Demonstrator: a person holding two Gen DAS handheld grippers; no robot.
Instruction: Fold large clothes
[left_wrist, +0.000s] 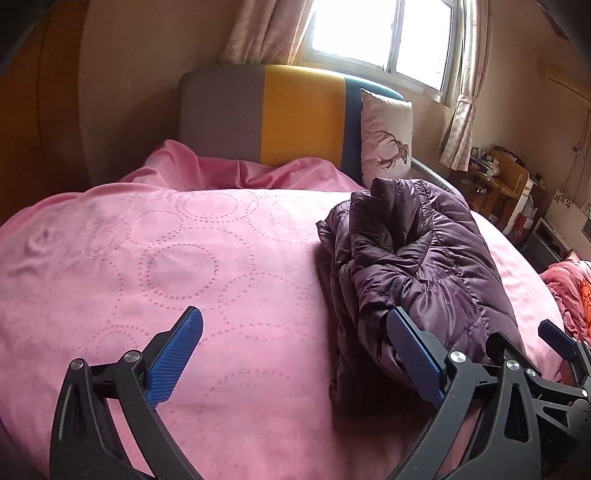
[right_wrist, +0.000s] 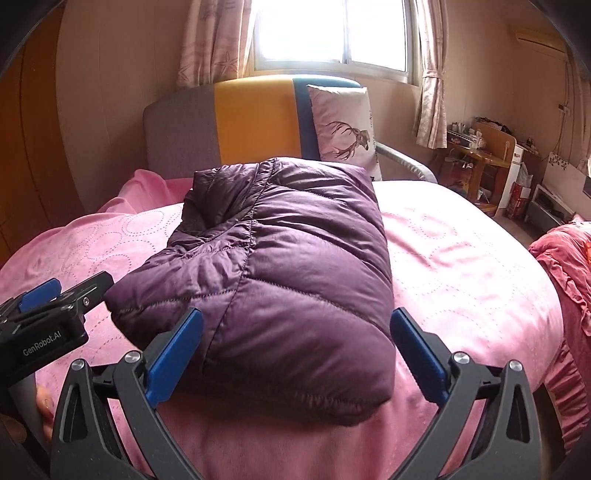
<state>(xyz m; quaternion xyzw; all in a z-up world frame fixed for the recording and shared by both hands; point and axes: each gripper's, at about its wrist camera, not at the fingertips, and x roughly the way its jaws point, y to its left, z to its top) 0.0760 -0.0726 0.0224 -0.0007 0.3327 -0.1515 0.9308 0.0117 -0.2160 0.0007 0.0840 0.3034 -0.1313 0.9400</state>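
The folded purple jacket (right_wrist: 280, 280) is found straight ahead of the released right tongs (right_wrist: 295, 354), its long axis running toward the headboard (right_wrist: 255, 118), with the released left tongs (left_wrist: 295, 354) set off to its left.

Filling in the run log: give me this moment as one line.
stage: purple puffer jacket folded in a bundle on pink bed cover | left gripper: open, holding nothing | right gripper: open, straddling jacket's near edge
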